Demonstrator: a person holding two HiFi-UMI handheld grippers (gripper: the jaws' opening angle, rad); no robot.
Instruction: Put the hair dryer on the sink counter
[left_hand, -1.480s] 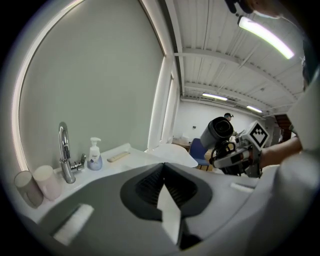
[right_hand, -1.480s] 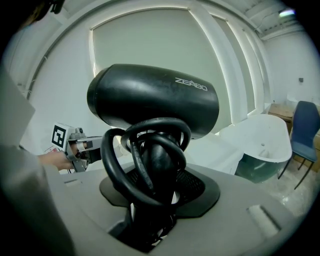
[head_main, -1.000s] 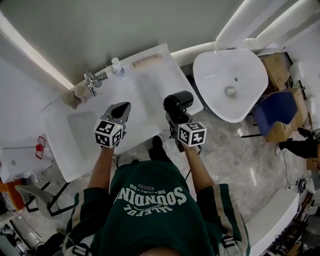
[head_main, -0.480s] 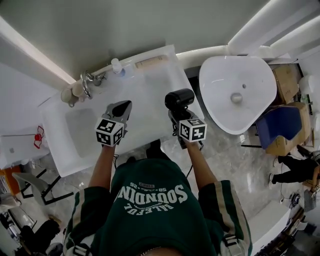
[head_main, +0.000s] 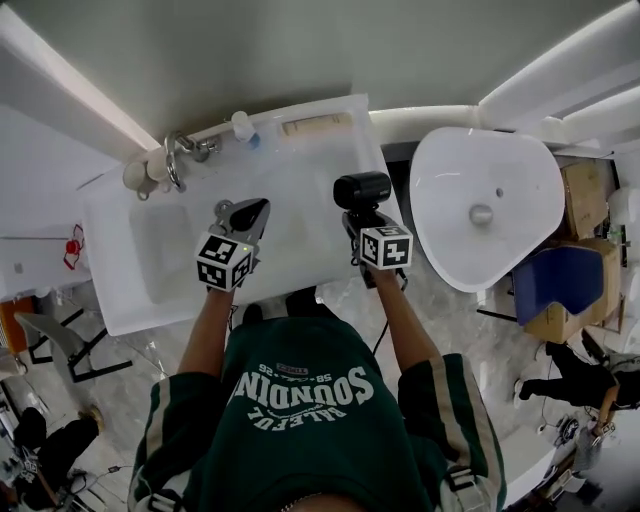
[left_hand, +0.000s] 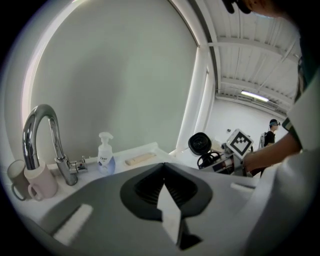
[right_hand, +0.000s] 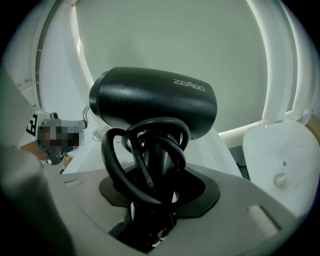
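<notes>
Hair dryer (head_main: 360, 190): black, barrel lying across the top of its handle, black cord (right_hand: 145, 165) wound in loops round the handle. Held over the right part of the sink counter (head_main: 305, 175), close to its right edge; contact with the counter surface not discernible from any view.

Right gripper (head_main: 360, 218): clenched on the hair dryer's handle and the cord loops, dryer barrel standing up ahead of the jaws in the right gripper view (right_hand: 152, 97). Marker cube facing up toward the head camera.

Left gripper (head_main: 247, 214): jaws pressed together, nothing between them (tips meeting in one seam in the left gripper view (left_hand: 165, 192)). Positioned over the middle of the counter, left of the dryer and well apart from it.

Counter fittings, back edge, left to right in the head view:
- two mugs (head_main: 140, 175), pale, side by side at the left corner;
- chrome tap (head_main: 172, 160), arched spout over the basin (head_main: 165, 250);
- pump bottle (head_main: 242, 125), white with blue base;
- tan oblong item (head_main: 317, 123), lying flat, kind unclear.

Beyond the counter's right edge: white teardrop-shaped tub (head_main: 490, 160) with a drain at its centre.

Lower frame: green sweatshirt (head_main: 300, 400) with white lettering, both forearms extended to the grippers.
</notes>
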